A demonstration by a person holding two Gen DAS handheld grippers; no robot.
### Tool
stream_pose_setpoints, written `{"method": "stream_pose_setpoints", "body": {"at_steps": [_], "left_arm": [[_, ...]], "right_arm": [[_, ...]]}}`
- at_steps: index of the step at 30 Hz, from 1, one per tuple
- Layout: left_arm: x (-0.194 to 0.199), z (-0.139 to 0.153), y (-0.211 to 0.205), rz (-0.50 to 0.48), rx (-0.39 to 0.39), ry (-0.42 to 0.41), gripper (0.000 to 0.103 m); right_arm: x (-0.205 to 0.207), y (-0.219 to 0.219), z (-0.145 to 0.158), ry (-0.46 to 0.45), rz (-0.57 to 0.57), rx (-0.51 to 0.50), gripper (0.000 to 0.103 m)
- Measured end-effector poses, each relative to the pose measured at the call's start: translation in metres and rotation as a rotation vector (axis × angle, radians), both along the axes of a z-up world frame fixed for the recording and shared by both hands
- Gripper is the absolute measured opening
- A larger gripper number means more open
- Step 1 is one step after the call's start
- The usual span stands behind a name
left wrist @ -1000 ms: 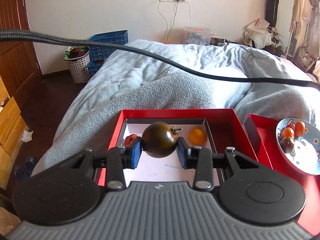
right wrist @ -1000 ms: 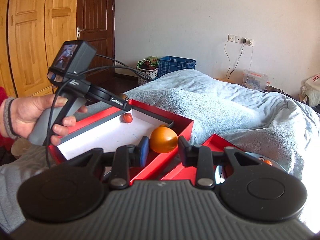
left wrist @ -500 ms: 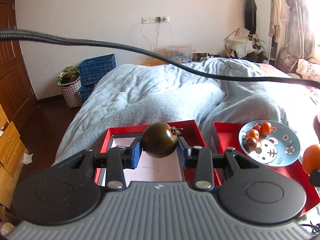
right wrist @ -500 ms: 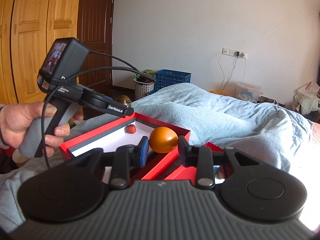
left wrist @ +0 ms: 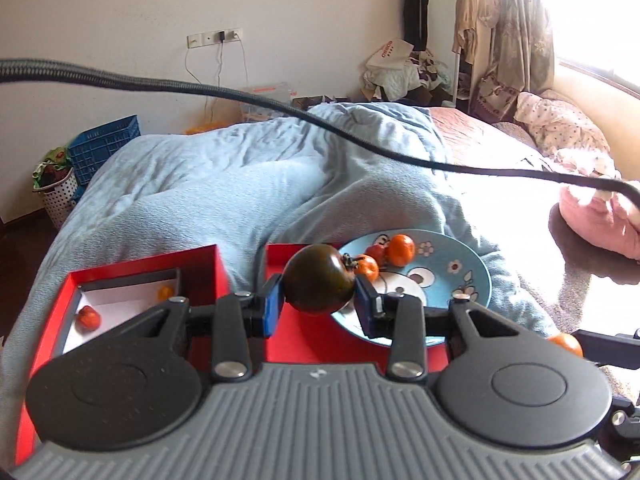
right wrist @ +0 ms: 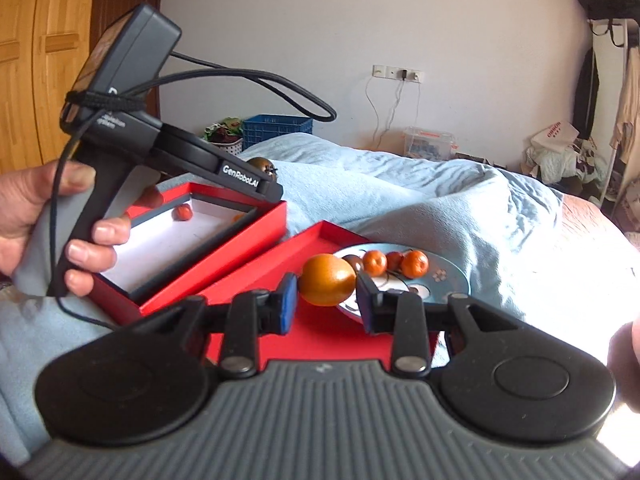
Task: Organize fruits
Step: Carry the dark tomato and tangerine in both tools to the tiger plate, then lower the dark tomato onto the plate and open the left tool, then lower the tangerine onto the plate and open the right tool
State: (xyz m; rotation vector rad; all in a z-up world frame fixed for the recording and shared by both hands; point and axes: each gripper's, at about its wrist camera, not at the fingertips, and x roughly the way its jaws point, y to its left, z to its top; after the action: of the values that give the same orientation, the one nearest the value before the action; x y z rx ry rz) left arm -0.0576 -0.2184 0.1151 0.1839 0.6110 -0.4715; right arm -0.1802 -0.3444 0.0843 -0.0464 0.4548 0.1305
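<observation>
The left gripper [left wrist: 319,305] is clenching a dark green tomato [left wrist: 319,279] at the centre of its frame, holding it in the air in front of a blue plate [left wrist: 460,268] that is carrying small orange and red fruits. The right gripper [right wrist: 327,303] is grasping an orange fruit [right wrist: 327,279] at mid-frame, above a red lid [right wrist: 280,264] and just left of the same plate [right wrist: 448,276]. To the left, a red box [right wrist: 224,240] is holding two small fruits on its white floor.

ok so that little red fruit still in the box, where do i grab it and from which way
Take the small red fruit across its round middle, coming from above. It lies low on the white floor of the red box, close to the left wall, so put one finger in the gap beside that wall and the other on the open side.
</observation>
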Motion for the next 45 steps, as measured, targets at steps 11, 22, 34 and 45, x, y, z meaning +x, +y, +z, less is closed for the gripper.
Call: {"method": "stream_pose_setpoints", "body": {"at_steps": [11,22,34,45], "left_arm": [[0.034,-0.08,-0.087,-0.068,0.062,0.099,0.043],[0.054,-0.107,-0.074,-0.029,0.113,0.095,0.077],[0.033,-0.059,-0.024,-0.02,0.051,0.013,0.077],[0.025,-0.045,0.029,0.042,-0.01,0.009,0.077]], "right_arm": [[0.003,-0.04,-0.022,0.034,-0.06,0.034,0.035],[0.017,-0.051,-0.032,0.064,-0.084,0.044,0.035],[0.097,-0.044,-0.034,0.08,-0.074,-0.008,0.035],[0.145,-0.025,-0.065,0.169,-0.075,-0.05,0.035]]}}
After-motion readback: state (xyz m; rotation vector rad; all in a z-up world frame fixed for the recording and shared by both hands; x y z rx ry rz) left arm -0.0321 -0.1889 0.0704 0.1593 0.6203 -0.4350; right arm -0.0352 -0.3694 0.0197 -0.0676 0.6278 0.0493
